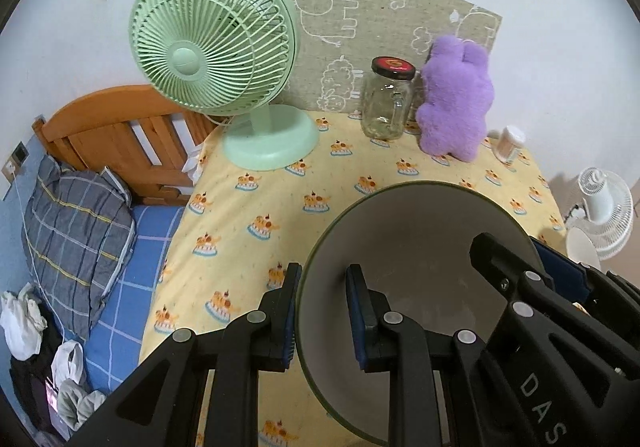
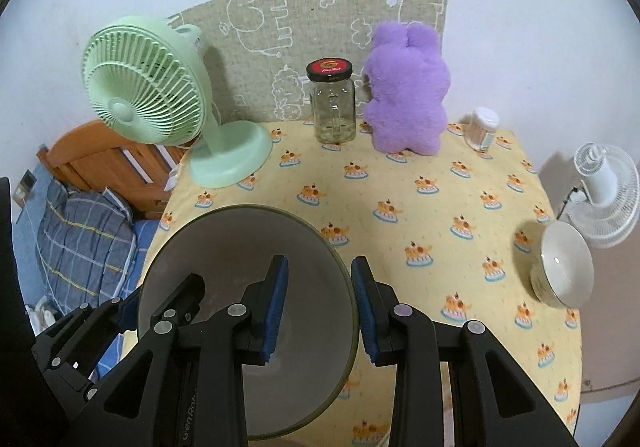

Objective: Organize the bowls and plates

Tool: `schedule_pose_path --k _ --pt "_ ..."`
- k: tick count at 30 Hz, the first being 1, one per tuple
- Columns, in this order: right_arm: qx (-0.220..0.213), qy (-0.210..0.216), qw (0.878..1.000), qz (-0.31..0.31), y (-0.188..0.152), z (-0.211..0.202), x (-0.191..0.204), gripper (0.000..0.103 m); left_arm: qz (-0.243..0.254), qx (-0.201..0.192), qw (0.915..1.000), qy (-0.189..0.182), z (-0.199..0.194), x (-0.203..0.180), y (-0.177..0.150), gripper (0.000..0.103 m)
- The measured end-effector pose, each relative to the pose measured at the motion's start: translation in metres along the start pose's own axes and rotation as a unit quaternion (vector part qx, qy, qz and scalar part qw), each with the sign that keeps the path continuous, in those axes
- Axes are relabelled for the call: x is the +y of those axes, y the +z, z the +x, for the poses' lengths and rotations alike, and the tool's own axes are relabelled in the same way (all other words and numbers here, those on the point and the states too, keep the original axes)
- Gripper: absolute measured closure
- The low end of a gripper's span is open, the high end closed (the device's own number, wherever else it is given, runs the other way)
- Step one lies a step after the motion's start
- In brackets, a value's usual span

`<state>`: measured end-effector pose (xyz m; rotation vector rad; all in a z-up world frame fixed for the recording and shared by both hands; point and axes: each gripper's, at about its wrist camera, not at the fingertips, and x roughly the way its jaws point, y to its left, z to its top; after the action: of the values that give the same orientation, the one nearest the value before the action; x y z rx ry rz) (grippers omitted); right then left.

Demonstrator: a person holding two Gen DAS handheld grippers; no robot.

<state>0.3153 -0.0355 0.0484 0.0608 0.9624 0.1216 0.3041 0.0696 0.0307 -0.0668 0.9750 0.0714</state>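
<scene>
Grey plate (image 1: 416,247) is hanging tilted above the yellow-clothed table (image 1: 256,207); left claw (image 1: 322,319) and right claw (image 2: 318,309) are each pinching opposite rims. White bowl (image 2: 566,267) is lying tipped near the table's right edge.

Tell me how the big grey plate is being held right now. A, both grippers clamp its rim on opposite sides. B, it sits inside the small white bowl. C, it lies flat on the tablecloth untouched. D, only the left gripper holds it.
A: the left gripper pinches one edge of the grey plate and the right gripper pinches the opposite edge.
</scene>
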Motion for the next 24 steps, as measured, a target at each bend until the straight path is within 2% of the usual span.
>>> schedule_pose_path --k 13,24 --pt "-0.004 -0.028 0.999 0.016 -0.053 -0.052 0.011 0.066 0.038 0.001 0.9990 -0.024 -0.045 0.007 -0.050 0.083" --pt "0.012 -0.051 0.998 0.025 -0.106 -0.066 0.012 0.066 0.052 0.021 0.9974 -0.046 -0.050 0.008 -0.096 0.083"
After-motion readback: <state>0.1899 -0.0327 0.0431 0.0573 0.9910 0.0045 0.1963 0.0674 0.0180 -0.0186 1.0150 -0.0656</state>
